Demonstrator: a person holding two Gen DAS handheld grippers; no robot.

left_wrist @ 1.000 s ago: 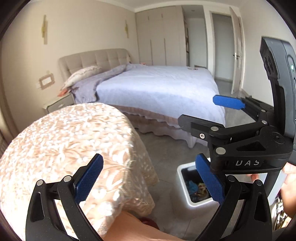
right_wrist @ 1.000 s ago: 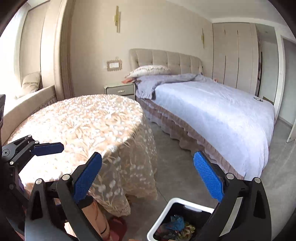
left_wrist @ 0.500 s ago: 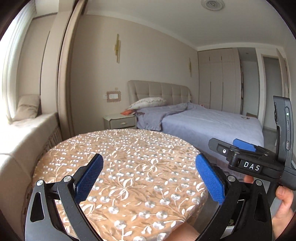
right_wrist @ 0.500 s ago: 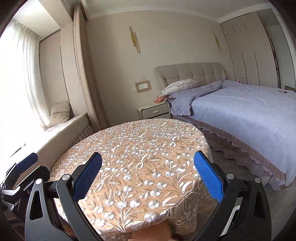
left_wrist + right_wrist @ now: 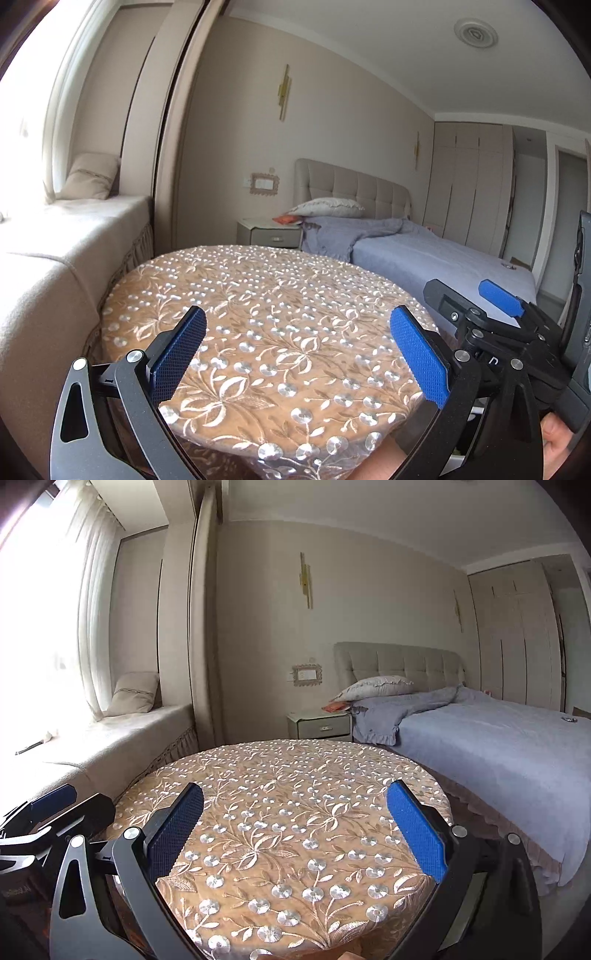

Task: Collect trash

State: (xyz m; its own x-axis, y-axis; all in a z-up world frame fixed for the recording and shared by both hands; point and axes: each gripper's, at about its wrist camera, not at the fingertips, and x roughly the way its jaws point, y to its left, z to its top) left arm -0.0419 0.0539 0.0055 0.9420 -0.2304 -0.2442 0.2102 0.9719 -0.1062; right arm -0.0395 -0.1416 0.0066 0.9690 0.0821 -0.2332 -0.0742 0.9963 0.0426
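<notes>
Trash is not seen on the worktop [image 5: 280,332] in either view; the round top, covered by an embroidered floral cloth [image 5: 295,834], is shown bare. A white edge is glimpsed low at the right of the left wrist view, below the right tool, but what it belongs to cannot be told.

The left tool [image 5: 297,363] is held spread wide above the near side of the worktop, its blue pads [image 5: 179,356] well apart and nothing pinched between them. The right tool [image 5: 295,836] is likewise held spread over the near edge of the cloth, with nothing between its pads [image 5: 415,836]. In the left wrist view the right tool is seen at the right, just beside the left one, gripped from below by a hand [image 5: 554,439]. In the right wrist view the left tool is seen at the far left edge.

Behind the worktop a nightstand [image 5: 319,727] is set against the wall, and a bed [image 5: 480,738] with a grey-blue cover and a pillow [image 5: 376,686] is placed to the right. A cushioned window seat [image 5: 122,738] with a cushion [image 5: 135,694] is seen to the left. Tall wardrobe doors [image 5: 476,188] are seen beyond the bed.
</notes>
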